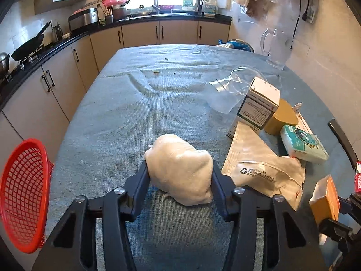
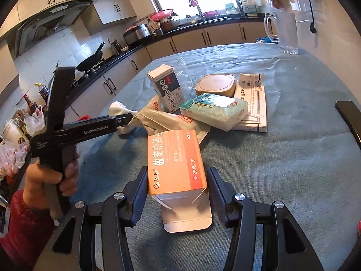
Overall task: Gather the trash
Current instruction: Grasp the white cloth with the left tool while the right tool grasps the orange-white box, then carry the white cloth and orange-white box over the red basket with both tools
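My left gripper [image 1: 179, 171] is shut on a crumpled white tissue wad [image 1: 180, 169] low over the blue-grey tablecloth [image 1: 140, 103]. The wad also shows in the right wrist view [image 2: 121, 117], held by the left gripper [image 2: 126, 117]. My right gripper [image 2: 178, 178] is shut on an orange medicine box [image 2: 176, 162] with an open white flap; that box also shows at the right edge of the left wrist view [image 1: 327, 198]. A red mesh basket [image 1: 22, 194] stands at the table's left edge.
A pile lies right of centre: a beige pouch [image 1: 264, 167], a white-green carton [image 1: 257, 108], a tan round tin [image 1: 282, 117], a tissue pack [image 1: 304, 144], a clear bag [image 1: 227, 90] and a flat white box [image 2: 252, 110]. A glass jug [image 1: 277, 47] stands far right. Kitchen counters lie left and behind.
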Demonstrator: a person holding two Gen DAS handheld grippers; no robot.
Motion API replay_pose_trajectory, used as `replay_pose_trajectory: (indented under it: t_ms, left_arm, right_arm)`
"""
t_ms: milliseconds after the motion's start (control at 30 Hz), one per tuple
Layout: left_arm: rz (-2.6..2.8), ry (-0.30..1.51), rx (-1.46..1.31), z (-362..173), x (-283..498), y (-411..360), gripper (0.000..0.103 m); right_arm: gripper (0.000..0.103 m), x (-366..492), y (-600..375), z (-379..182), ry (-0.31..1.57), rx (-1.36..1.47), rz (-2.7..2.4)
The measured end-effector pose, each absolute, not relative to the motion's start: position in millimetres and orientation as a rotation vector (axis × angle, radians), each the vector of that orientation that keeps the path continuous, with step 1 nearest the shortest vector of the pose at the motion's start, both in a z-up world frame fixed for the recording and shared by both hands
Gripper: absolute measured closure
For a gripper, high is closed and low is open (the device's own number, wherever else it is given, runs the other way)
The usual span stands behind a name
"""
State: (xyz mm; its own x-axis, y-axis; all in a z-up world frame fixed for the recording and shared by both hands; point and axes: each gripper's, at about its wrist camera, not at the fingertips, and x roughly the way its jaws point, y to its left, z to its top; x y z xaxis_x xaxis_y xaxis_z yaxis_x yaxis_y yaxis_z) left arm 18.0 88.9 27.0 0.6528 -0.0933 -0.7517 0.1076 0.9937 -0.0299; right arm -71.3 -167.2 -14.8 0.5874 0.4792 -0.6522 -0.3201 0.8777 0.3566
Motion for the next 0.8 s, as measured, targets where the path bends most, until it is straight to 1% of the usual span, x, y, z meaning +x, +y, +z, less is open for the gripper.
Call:
replay_pose_trajectory:
  t_ms: [133,267,467,800]
  left_arm:
    - [-0.129,0.828,0.007,28.9,0.8,94.2,0.061]
    - [-0.15,0.801,-0.027,33.3,-25.0,100.9,0.061]
    - [-0.156,0.739,-0.005,41.9,-62.1,95.8,0.061]
    - [-0.144,0.711,0.032,39.8,-82.2,89.1,0.061]
  right_arm:
    - [0.047,-72.0,-166.6,-12.2,0.809,0.215,0.474]
    - [0.047,-74.5,-161.2,-9.3,0.796,0.213,0.486]
    - [0.047,-76.2,-148.5,-9.0,0.8,0.189,0.492]
    - [0.047,-78.8,-141.0,-8.5,0.801,0.176,0.488]
